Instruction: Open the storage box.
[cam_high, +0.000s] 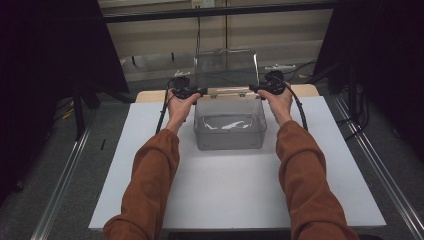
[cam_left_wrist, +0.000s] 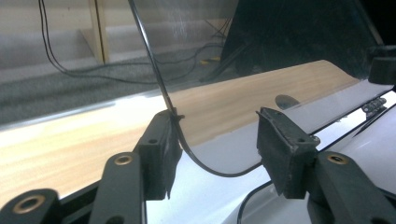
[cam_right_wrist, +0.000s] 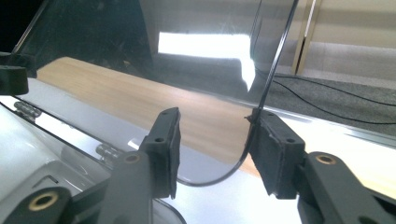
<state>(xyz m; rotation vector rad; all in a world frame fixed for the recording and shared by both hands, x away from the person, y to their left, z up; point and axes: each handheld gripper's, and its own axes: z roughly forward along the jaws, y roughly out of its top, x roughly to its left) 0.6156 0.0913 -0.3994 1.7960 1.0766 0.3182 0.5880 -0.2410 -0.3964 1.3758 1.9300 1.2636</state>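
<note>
— Progress so far?

— Looks about halfway, at a guess. Clear lid (cam_high: 226, 67) standing nearly upright behind the clear box (cam_high: 230, 131), hinged along the box's rear rim. Whether opening or closing, cannot tell.

— Box location?

— Toward the far middle of the white counter (cam_high: 150, 165), open mouth facing up, nothing solid visible inside beyond reflections.

— Tools?

— Left tool (cam_high: 198, 92) at the lid's lower left corner, right tool (cam_high: 253, 88) at the lower right. In the left gripper view, jaws spread apart around the rounded lid corner (cam_left_wrist: 205, 165), one pad (cam_left_wrist: 161, 149) touching the edge, the other clear of it. Same picture mirrored in the right gripper view: jaws parted, lid edge (cam_right_wrist: 261, 107) against one pad (cam_right_wrist: 273, 149). So both open, bracing rather than pinching.

— Lid's direction?

— Long axis running left to right, along the hinge line. Free edge pointing upward, broad face turned toward the person, leaning slightly back.

— Left to do?

— Either laying the lid fully back or swinging it down onto the box.
</note>
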